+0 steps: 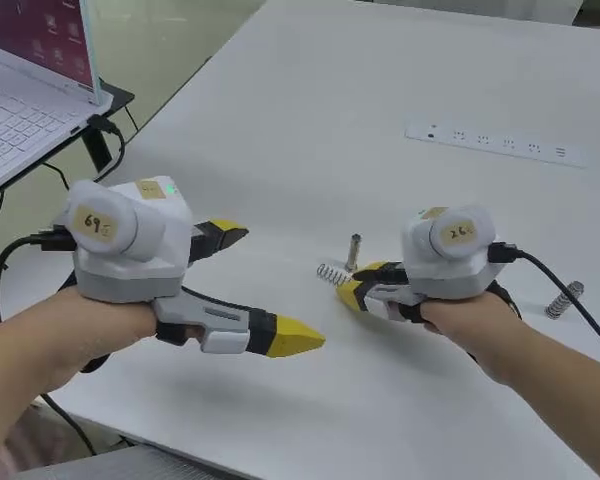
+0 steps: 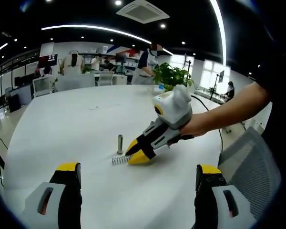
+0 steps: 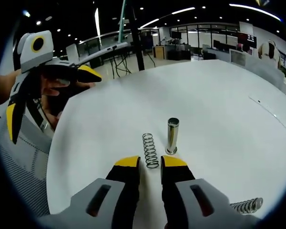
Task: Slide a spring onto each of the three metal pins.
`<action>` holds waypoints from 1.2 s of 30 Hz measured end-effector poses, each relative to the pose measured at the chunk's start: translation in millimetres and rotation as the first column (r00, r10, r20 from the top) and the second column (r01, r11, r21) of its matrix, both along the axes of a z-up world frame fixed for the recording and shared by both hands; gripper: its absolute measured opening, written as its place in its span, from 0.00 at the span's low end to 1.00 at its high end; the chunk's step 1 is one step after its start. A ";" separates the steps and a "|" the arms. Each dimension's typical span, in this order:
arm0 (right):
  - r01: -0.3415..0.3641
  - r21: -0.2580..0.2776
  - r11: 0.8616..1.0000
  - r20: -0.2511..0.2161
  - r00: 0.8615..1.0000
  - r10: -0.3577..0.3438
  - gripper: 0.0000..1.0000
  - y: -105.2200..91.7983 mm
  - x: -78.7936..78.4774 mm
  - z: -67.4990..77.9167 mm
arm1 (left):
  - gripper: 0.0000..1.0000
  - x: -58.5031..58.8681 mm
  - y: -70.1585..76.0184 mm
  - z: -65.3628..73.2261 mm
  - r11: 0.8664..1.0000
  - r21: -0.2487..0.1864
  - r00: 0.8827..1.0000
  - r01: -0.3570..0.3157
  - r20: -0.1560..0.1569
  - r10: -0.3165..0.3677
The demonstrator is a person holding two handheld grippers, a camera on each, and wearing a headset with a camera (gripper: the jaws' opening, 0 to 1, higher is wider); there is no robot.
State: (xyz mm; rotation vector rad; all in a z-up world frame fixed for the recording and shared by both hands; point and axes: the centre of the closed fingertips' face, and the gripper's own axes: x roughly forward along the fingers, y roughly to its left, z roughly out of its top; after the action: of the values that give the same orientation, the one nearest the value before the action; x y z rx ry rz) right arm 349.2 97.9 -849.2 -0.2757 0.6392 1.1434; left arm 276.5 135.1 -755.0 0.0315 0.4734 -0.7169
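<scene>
Left gripper point(image 1: 265, 287): held in the person's left hand point(image 1: 75, 330) over the tabletop point(image 1: 310, 130) by its near left corner. Jaws stand wide apart with bare tabletop between the yellow tips.
Right gripper point(image 1: 350, 290): held in the right hand point(image 1: 470, 315) a little in from the near edge, right of the middle. Jaws are narrow, tips low at the surface and pointing toward the left edge.
Spring point(image 3: 150, 150): lies flat on the tabletop, its near end in the gap between the right gripper's tips. In the right gripper view a thin strip of tabletop shows on either side of it, so the jaws are not pressing on it.
Metal pin point(image 3: 171, 136): stands upright just beside the spring, on the side toward the far edge, bare.
Second spring point(image 1: 564, 299): rests toward the right edge, well apart from the pin. Whether a pin sits inside it cannot be told.
Power strip point(image 1: 495, 143): white, lying flat near the far right corner.
Laptop point(image 1: 20, 90): open on a dark stand beyond the left edge.
</scene>
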 end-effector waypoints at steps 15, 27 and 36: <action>-0.066 0.009 0.998 0.055 0.996 0.065 0.08 -2.9 -9.5 12.7 | 0.97 -0.8 -10.8 0.4 1.000 -0.003 1.000 0.020 -0.004 -0.020; -0.101 0.012 0.995 0.090 0.991 0.100 0.08 -38.6 -28.2 39.6 | 0.95 -0.9 -31.2 1.2 0.998 -0.008 0.998 0.065 -0.004 -0.065; -0.100 0.020 0.995 0.097 0.990 0.097 0.08 -61.9 -37.3 54.1 | 0.93 4.5 -44.8 3.4 0.994 -0.009 0.994 0.109 0.001 -0.109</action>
State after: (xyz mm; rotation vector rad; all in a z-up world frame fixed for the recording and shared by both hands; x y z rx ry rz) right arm 311.9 36.0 -795.1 -0.3418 0.5306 1.2247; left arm 281.0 90.2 -751.6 0.0497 0.4705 -0.8262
